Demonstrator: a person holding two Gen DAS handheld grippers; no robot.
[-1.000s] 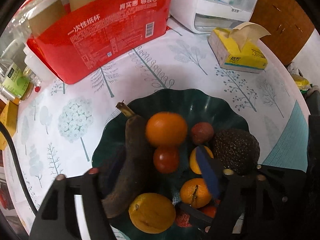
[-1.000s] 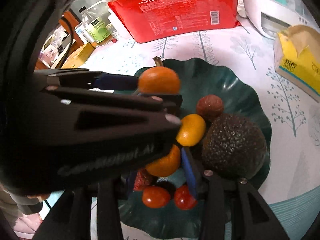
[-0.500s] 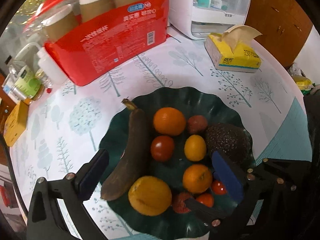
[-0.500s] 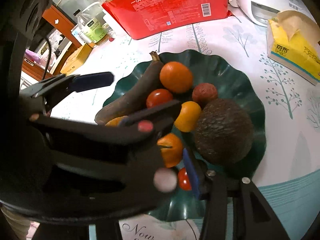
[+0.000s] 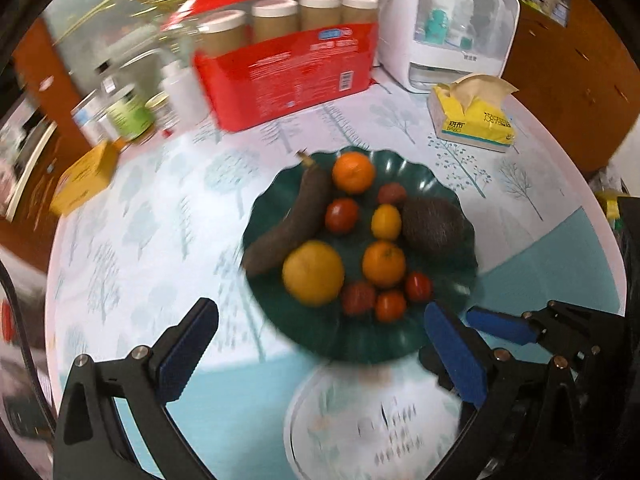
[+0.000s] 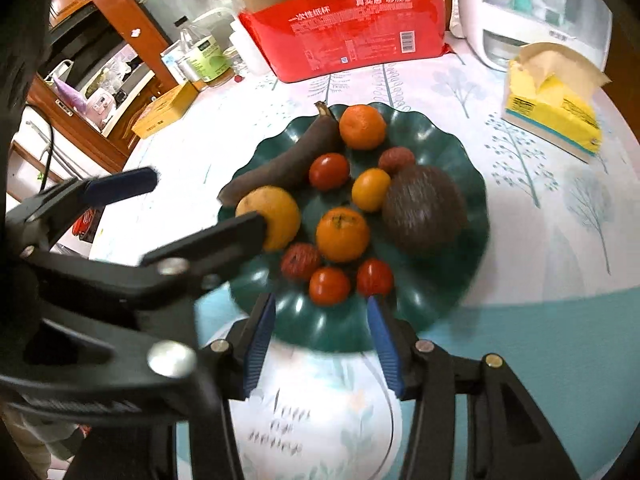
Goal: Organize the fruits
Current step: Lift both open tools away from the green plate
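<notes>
Fruits are gathered on a dark green scalloped plate (image 5: 448, 196) set on a tablecloth (image 5: 160, 220) printed with pale trees; none is held by either tool. The left gripper (image 5: 320, 344) is seen with its blue-padded jaws spread to their widest, nothing between them, positioned above the near rim of the plate and a white round plate (image 5: 360, 420) just in front of it; its jaws have just been opening. The right gripper (image 6: 322, 340) is seen with its jaws partly parted and empty, framing the near edge of the green plate from above; these jaws have also just been opening slightly. In the right wrist view the left tool crosses the frame from the left, one finger overlapping a large yellow-orange citrus (image 6: 276, 216). On the plate, a dark brown banana (image 5: 288, 224) is laid along the left side, with a tangerine (image 5: 354, 172) at the far end, a tomato (image 5: 341, 215) beside the banana, a small yellow fruit (image 5: 386, 222) at the centre, and a dark avocado (image 5: 434, 226) on the right. A second tangerine (image 5: 383, 263) and several small red fruits (image 5: 390, 305) are grouped at the near side. Behind the plate, a red pack of paper cups (image 5: 288, 72), a yellow tissue box (image 5: 472, 120) and a white appliance (image 5: 452, 24) are placed well apart from it.
</notes>
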